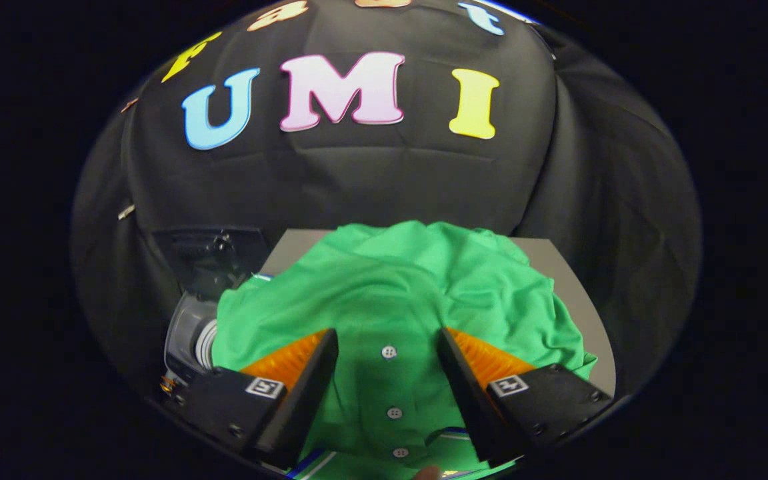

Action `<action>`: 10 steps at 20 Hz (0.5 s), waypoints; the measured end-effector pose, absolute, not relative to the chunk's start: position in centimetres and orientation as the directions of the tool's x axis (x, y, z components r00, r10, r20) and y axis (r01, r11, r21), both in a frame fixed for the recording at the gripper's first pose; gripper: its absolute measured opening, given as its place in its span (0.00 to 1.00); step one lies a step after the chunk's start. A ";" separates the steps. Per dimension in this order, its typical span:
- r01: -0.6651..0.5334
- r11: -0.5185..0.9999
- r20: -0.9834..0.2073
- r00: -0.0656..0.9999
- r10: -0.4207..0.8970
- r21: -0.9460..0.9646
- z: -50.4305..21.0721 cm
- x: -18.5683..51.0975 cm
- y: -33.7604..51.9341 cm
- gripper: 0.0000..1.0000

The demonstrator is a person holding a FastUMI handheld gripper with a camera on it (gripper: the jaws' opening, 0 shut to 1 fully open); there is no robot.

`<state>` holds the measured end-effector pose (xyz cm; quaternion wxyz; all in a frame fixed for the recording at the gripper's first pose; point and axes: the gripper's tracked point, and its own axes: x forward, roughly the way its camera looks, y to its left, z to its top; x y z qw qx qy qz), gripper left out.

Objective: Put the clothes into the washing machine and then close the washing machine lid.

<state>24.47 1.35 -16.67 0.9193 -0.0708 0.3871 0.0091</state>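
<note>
The step in hand seems to be the first grasp of the shirt (384, 293). To do it well, I would lower the gripper (387, 340) straight onto the button strip and pinch a thick fold, not only one thin layer, so that the cloth does not slip when it is lifted. The washer (191, 333) is at about 9 o'clock from the fingers, so the carry should go that way, keeping the hanging cloth away from its rim.

The gripper is released: its fingers stand wide apart with the strip between them, and neither finger presses the cloth.

The shirt is bright green, crumpled, with small white buttons in a row. It lies on a grey table (584, 300), spreading ahead of the fingers toward 12 o'clock.
</note>
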 end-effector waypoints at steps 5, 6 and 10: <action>-0.088 0.991 -0.713 0.701 -0.008 -0.097 -16.4 25.0 1.3 0.26; -0.061 0.997 -0.709 0.705 0.007 -0.051 -16.5 25.0 1.3 0.15; -0.078 0.997 -0.687 0.724 0.061 0.006 -14.0 24.8 1.8 0.15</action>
